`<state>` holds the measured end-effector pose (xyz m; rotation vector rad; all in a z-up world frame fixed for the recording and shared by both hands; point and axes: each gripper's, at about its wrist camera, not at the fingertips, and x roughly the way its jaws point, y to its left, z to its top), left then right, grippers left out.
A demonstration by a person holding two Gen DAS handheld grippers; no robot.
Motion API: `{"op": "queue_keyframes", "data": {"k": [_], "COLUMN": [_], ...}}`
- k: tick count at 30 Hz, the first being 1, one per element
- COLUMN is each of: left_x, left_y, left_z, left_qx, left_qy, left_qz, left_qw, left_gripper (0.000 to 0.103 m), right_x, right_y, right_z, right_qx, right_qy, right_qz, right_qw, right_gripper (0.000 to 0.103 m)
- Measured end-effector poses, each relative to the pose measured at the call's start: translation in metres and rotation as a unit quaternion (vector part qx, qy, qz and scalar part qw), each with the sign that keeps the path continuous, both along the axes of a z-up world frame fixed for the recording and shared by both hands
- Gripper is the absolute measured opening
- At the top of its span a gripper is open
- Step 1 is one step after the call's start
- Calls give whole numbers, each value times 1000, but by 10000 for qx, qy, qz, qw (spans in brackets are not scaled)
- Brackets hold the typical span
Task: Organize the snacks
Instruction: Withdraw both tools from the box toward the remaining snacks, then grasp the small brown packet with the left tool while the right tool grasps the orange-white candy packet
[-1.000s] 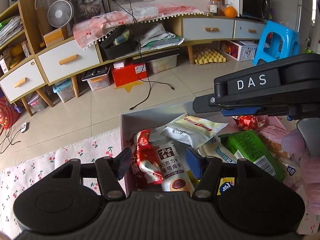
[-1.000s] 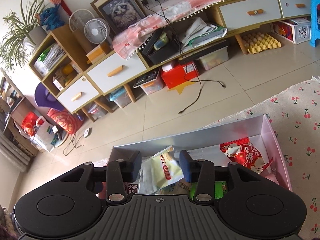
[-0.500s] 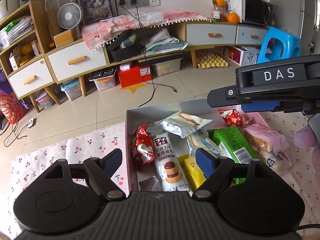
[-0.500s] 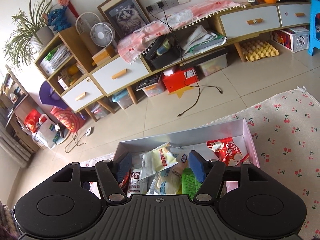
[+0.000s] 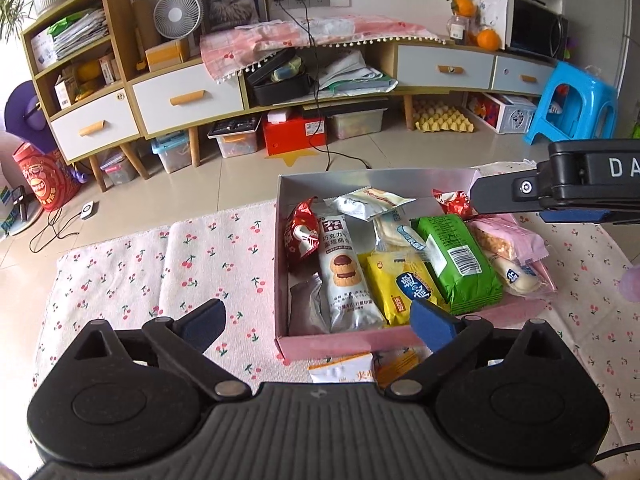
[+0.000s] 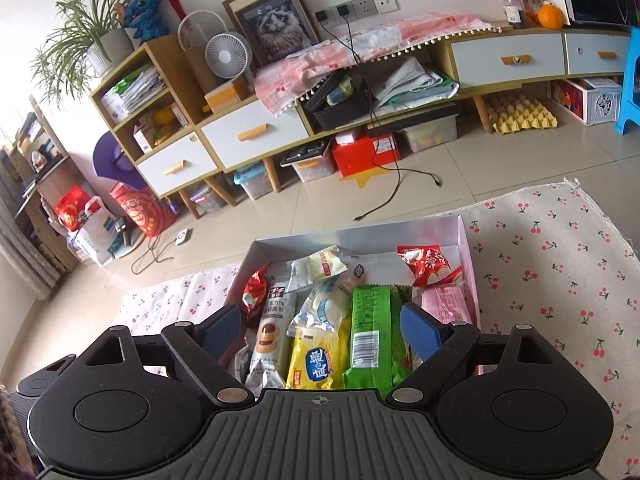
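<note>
A pink box (image 5: 344,346) with a silver inside lies on a cherry-print cloth, filled with several snack packs. Among them are a green pack (image 5: 456,260), a yellow pack (image 5: 400,284), a white chocolate-tart pack (image 5: 346,272) and a red packet (image 5: 302,236). An orange-and-white packet (image 5: 344,368) lies outside, against the box's near wall. My left gripper (image 5: 320,320) hovers over the near wall, its jaws opening, pads touching nothing. My right gripper (image 6: 322,328) hangs above the same box (image 6: 360,236), its jaws opening over the green pack (image 6: 370,332), gripping nothing. The right gripper's body (image 5: 560,196) also shows beyond the box's right end.
The cherry-print cloth (image 5: 180,264) spreads left and right of the box on a tiled floor. A long cabinet (image 5: 188,98) with drawers lines the far wall, with bins and a red box under it. A black cable (image 6: 396,188) trails on the floor. A blue stool (image 5: 576,104) stands at the right.
Both grippers drew back and upward from the box, so the whole box now shows. Both pairs of jaws spread much wider. The snacks stayed put.
</note>
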<state>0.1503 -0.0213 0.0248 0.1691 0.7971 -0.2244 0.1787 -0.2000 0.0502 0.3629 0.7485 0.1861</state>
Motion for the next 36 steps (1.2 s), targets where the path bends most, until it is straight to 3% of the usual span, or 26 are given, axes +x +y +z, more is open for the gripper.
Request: {"op": "queue_keyframes", "data": {"k": [6,18,21,32,36], "left_x": [-16,-48,-57,-69,-72], "left_y": [6,9,8,-3,-12], "left_z": [-3,-20,-25,-46,-55], "left_qx": [-38,150,246,531,687], "left_qy": [234,378,355,366,314], "left_qz": [244,203,106,-393,-803], "left_qw": [9994,9990,9990,9971,9939], "left_gripper": [101,102,102,102,94], "right_x": [-22,-54,-63,-67,-65], "right_y": [3,-6,-11,-10,-9], "right_z": [1,-25,-38,-60,-71], "right_qx": [-240,-258,-174,-615,-681], "right_qy": [-17,171,283,568,747], "right_qz": [129,154,78,151,139], "right_qw": [9996,9994,9994,9964,9948], "right_gripper": [96,96,100,101,101]}}
